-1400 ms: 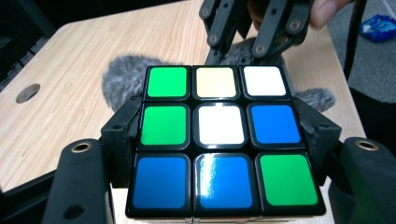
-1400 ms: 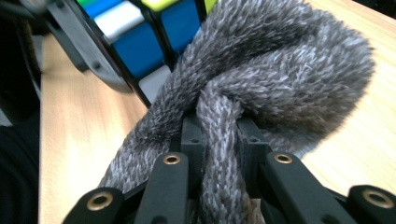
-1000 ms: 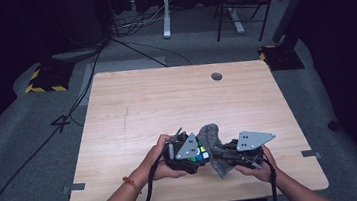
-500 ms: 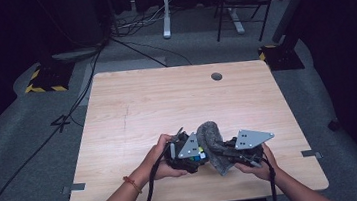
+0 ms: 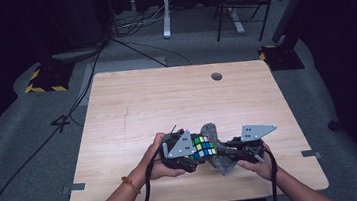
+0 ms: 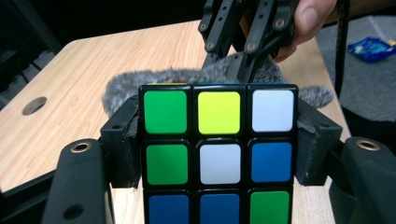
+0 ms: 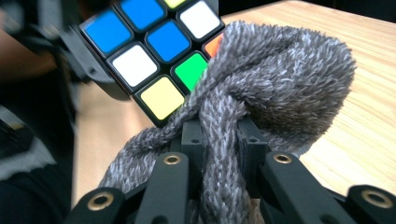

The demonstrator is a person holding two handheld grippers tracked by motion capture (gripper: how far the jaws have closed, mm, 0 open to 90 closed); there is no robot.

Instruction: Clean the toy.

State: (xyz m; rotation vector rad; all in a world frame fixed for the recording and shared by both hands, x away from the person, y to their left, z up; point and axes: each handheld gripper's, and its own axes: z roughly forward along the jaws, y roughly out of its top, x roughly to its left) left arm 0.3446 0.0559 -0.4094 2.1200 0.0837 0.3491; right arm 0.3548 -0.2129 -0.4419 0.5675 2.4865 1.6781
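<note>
My left gripper [image 5: 198, 154] is shut on a colour puzzle cube [image 5: 202, 147], its pads pressing the cube's two sides; in the left gripper view the cube [image 6: 219, 158] shows green, yellow, white and blue stickers. My right gripper [image 5: 220, 152] is shut on a bunched grey fuzzy cloth [image 5: 215, 133]. In the right gripper view the cloth [image 7: 275, 74] is pinched between the jaws and rests against the cube [image 7: 154, 51]. Both hands hold the grippers just above the table's near edge, the cloth touching the cube's far side.
The light wooden table [image 5: 166, 101] has a round cable hole [image 5: 216, 76] near its far edge. Cables run over the grey floor [image 5: 45, 144] at left. A desk frame and chair legs stand beyond the table. A blue packet [image 6: 373, 46] lies on the floor.
The right gripper and its cloth have shifted slightly against the cube, and the cloth sits lower behind it. The left gripper holds the cube in much the same place.
</note>
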